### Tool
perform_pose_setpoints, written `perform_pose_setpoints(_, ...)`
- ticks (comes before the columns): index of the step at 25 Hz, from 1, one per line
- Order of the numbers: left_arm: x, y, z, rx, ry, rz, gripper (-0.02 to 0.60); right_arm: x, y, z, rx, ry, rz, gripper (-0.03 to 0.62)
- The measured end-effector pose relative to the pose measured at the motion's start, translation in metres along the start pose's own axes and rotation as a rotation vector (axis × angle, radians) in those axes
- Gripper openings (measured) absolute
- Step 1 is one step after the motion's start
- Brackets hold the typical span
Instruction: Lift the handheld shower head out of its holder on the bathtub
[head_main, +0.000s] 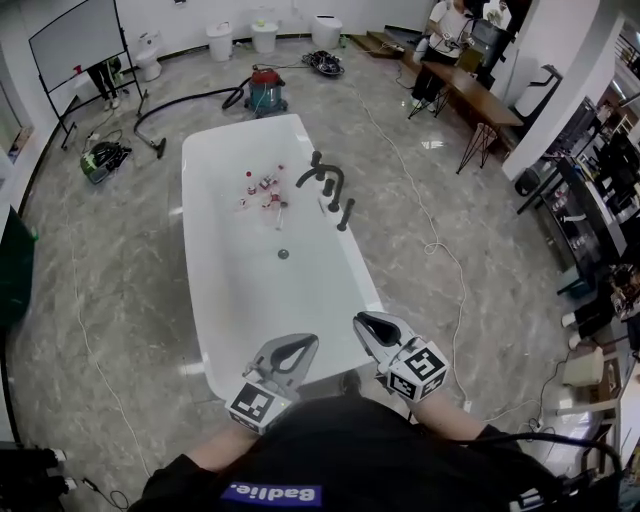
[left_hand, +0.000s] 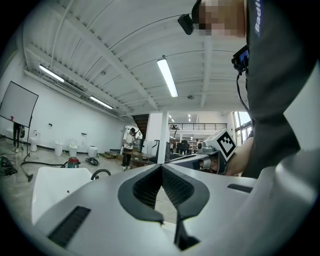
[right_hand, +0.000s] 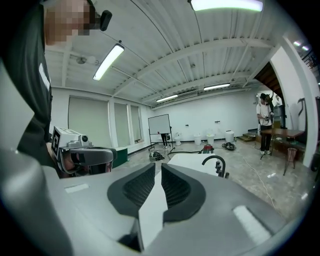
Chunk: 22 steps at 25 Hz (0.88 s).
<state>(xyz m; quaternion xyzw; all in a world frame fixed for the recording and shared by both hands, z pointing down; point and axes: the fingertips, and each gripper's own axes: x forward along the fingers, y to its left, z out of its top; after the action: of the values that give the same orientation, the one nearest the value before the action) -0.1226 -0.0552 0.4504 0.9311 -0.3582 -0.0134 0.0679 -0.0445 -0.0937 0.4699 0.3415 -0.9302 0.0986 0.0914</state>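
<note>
A white bathtub (head_main: 205, 300) stands on the marble floor in front of me. Black fittings stand on its right rim: a curved spout (head_main: 318, 172) and, nearest me, the dark handheld shower head (head_main: 346, 214) upright in its holder. The spout (right_hand: 215, 161) also shows in the right gripper view. Both grippers hover over the tub's near end, far from the fittings. My left gripper (head_main: 310, 341) (left_hand: 161, 166) is shut with nothing in it. My right gripper (head_main: 359, 320) (right_hand: 158, 166) shows a narrow slit between its jaws, and that slit holds nothing.
Small bottles (head_main: 262, 188) lie in the tub beyond the drain (head_main: 283, 254). A red-and-blue vacuum cleaner (head_main: 266, 91) with its hose stands past the tub's far end. A cable (head_main: 440, 250) runs along the floor on the right. Tables and people are at the back right.
</note>
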Motion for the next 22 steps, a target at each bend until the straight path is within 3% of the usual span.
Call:
perform_pose_setpoints(8, 0.019, -0.003, 0.007, 0.020, 0.012, 0.065, 0.005, 0.003, -0.028, 0.003, 0.000, 0.004, 0.073, 0.046)
perform_pose_setpoints(22, 0.101, 0.008, 0.010, 0.026, 0.047, 0.175, 0.005, 0.014, -0.150, 0.005, 0.019, 0.025, 0.123, 0.120)
